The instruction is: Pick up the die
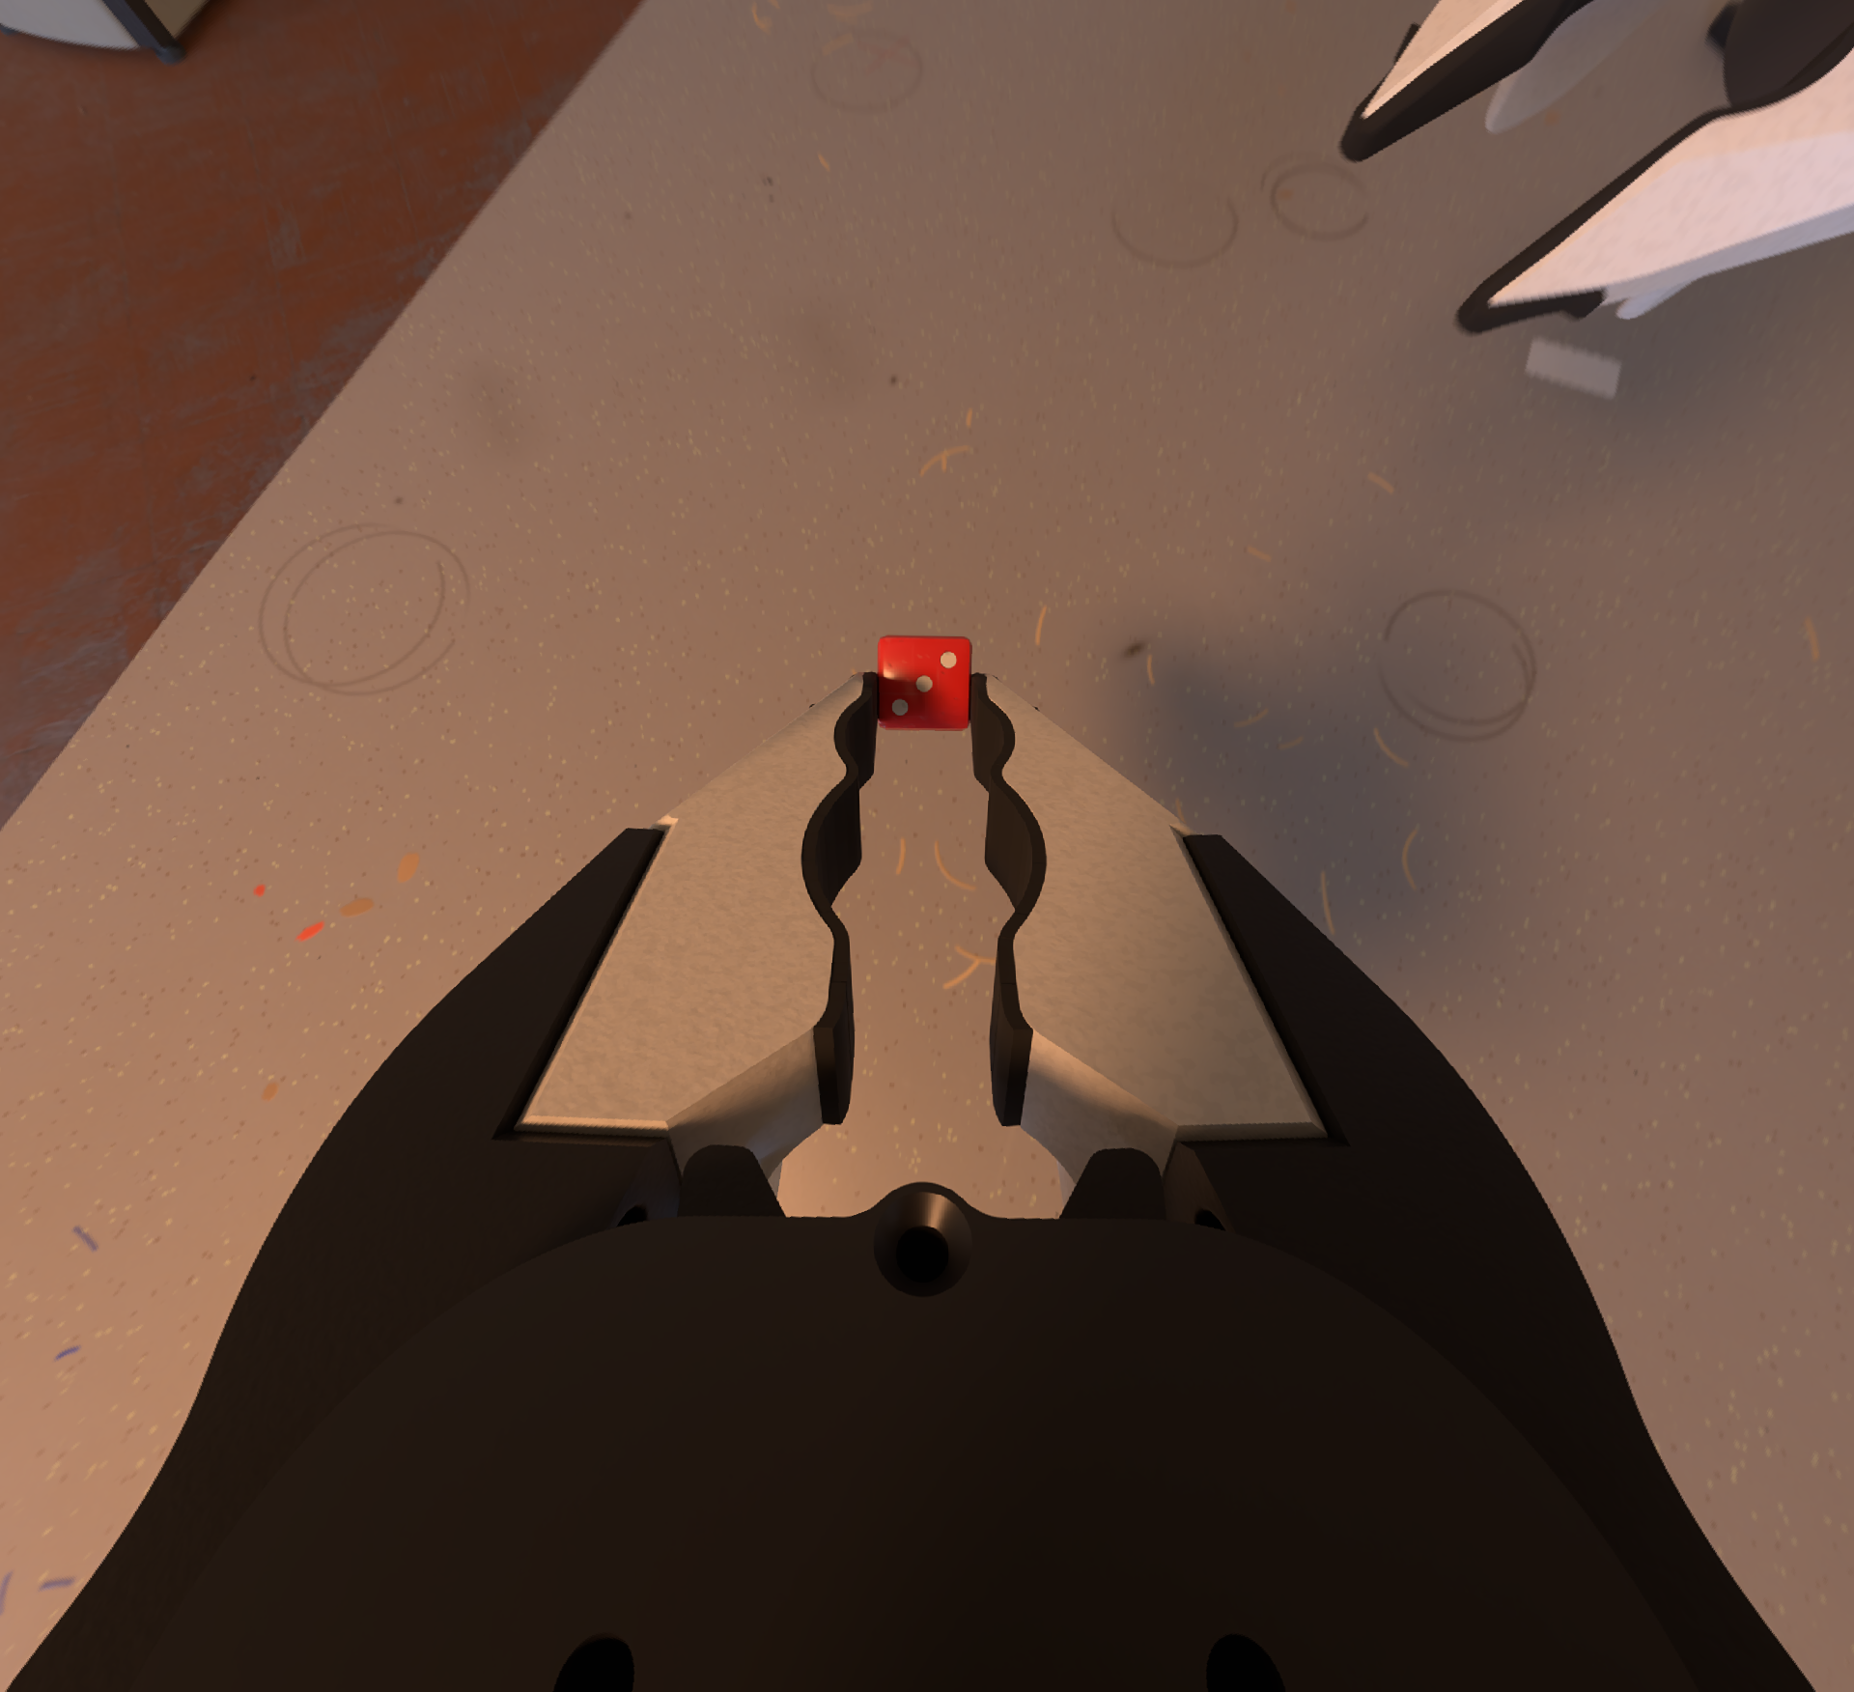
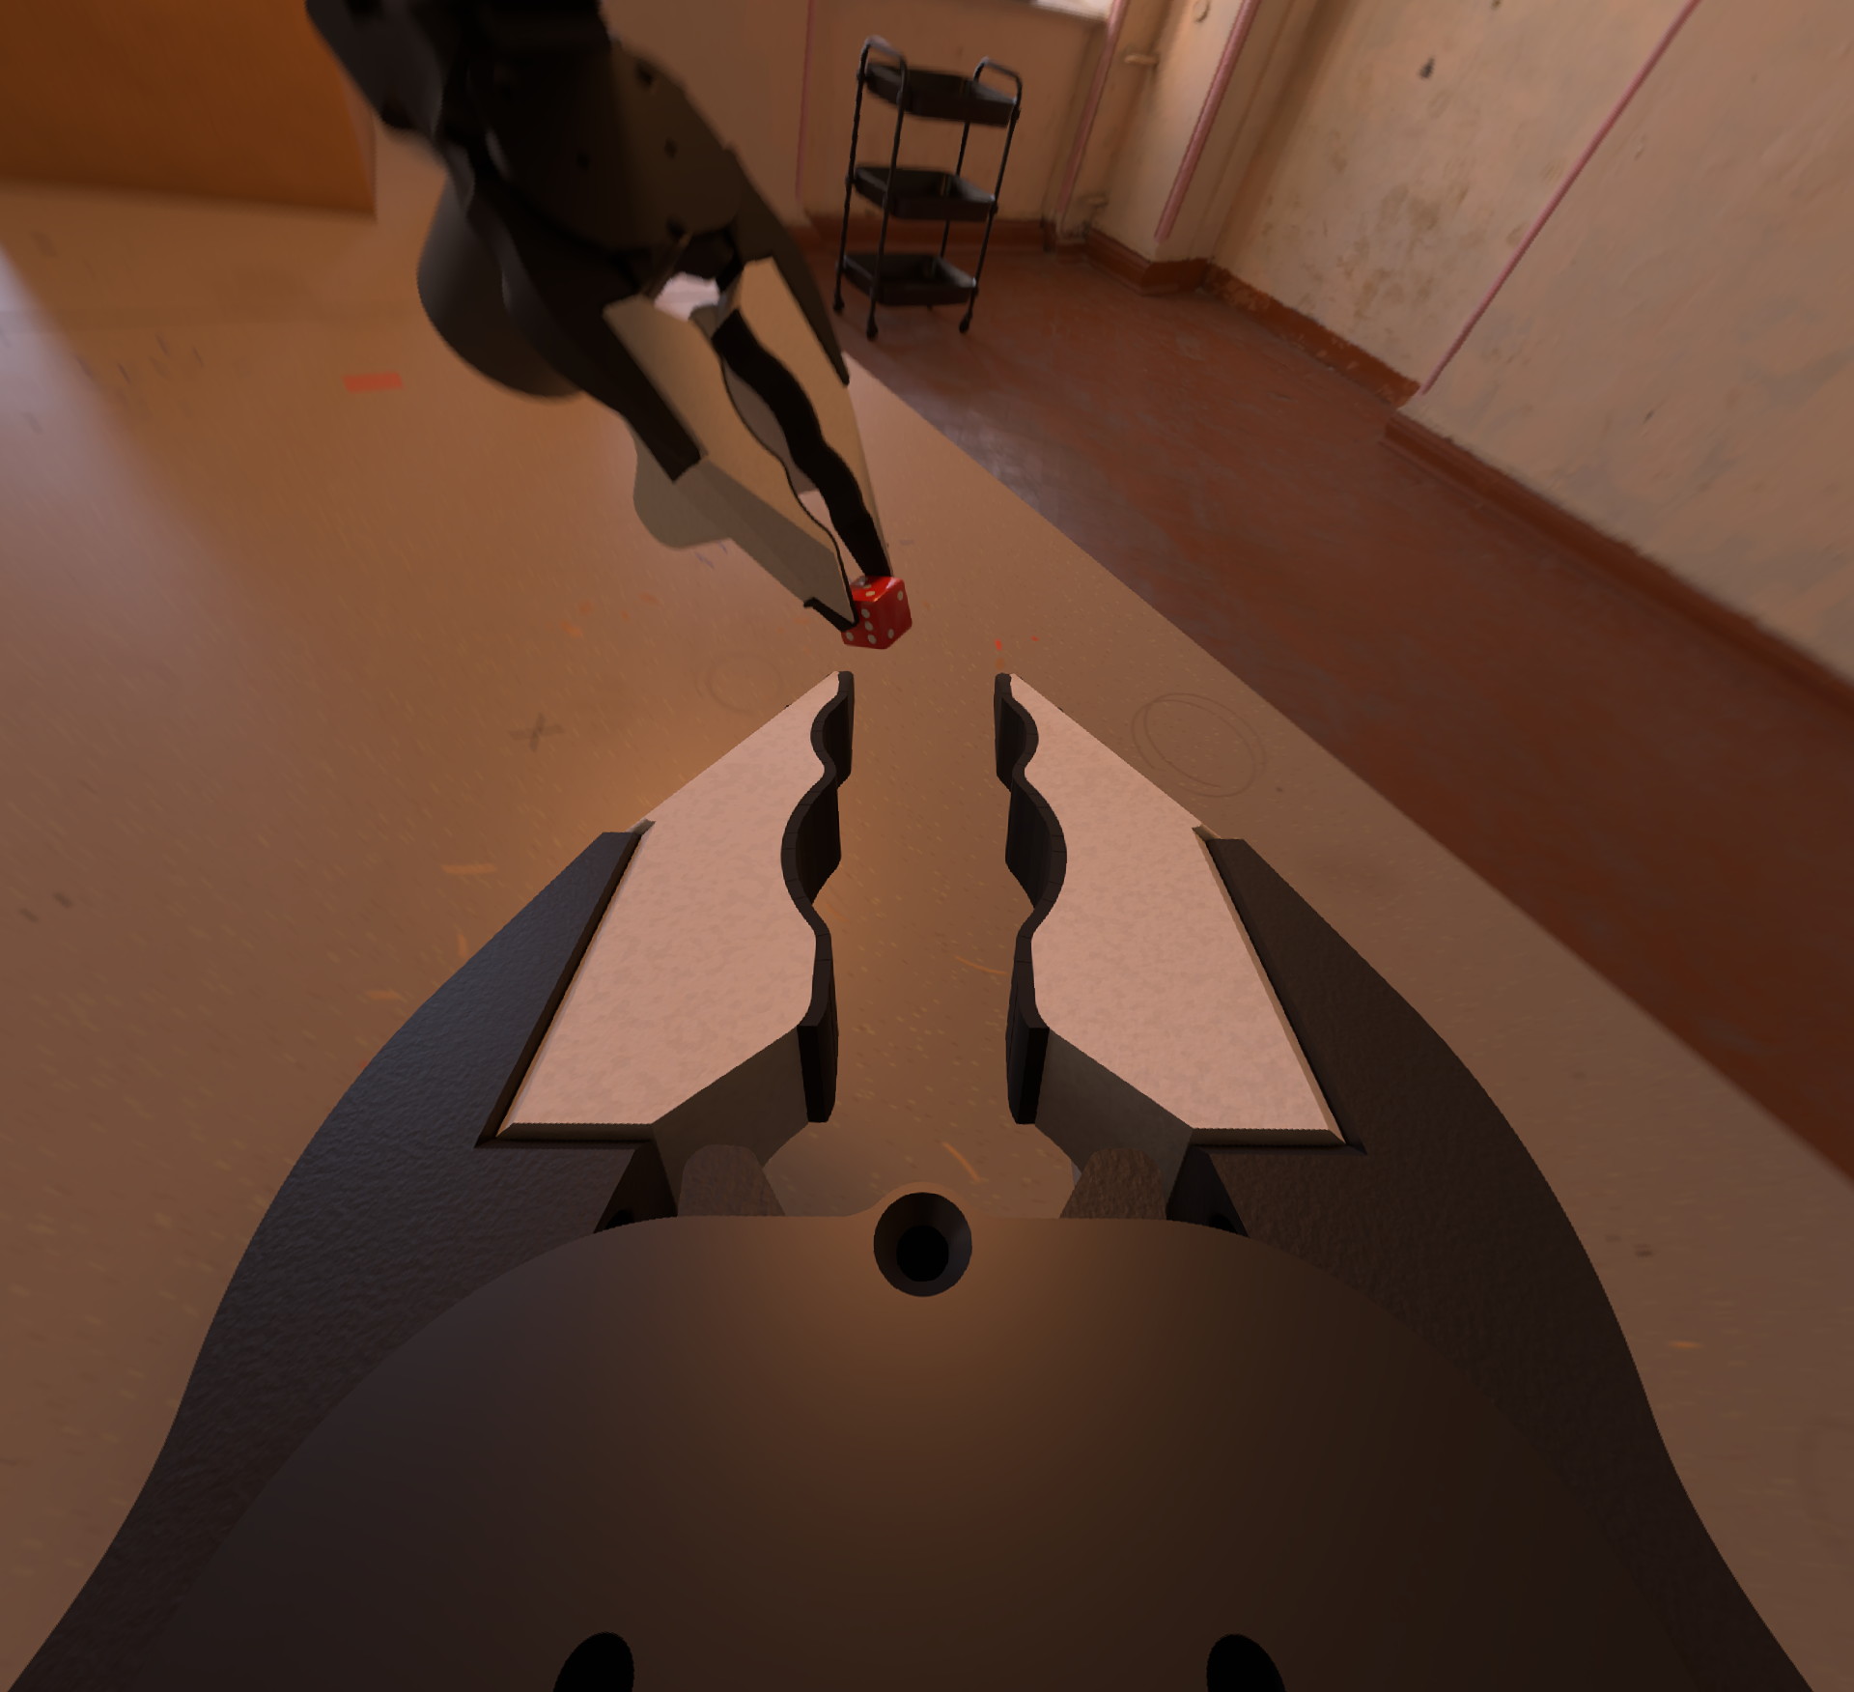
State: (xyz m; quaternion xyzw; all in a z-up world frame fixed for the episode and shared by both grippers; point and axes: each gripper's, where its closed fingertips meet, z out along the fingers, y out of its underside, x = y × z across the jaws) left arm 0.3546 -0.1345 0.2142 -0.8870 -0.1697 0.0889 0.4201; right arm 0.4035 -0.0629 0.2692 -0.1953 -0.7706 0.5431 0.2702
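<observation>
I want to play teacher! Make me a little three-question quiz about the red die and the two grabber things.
1. True or false: the red die is pinched at the very tips of the left gripper.
2. How do the jaws of the right gripper stand? A) shut on the die B) open with nothing between them C) shut on nothing
3. Fill in: the face of the die seen in the left wrist view shows ___ white dots.

Key
1. True. Its tips sit against two opposite sides of the die, above the table.
2. B. Only bare table shows in the gap.
3. Three, in a slanted row.
</observation>
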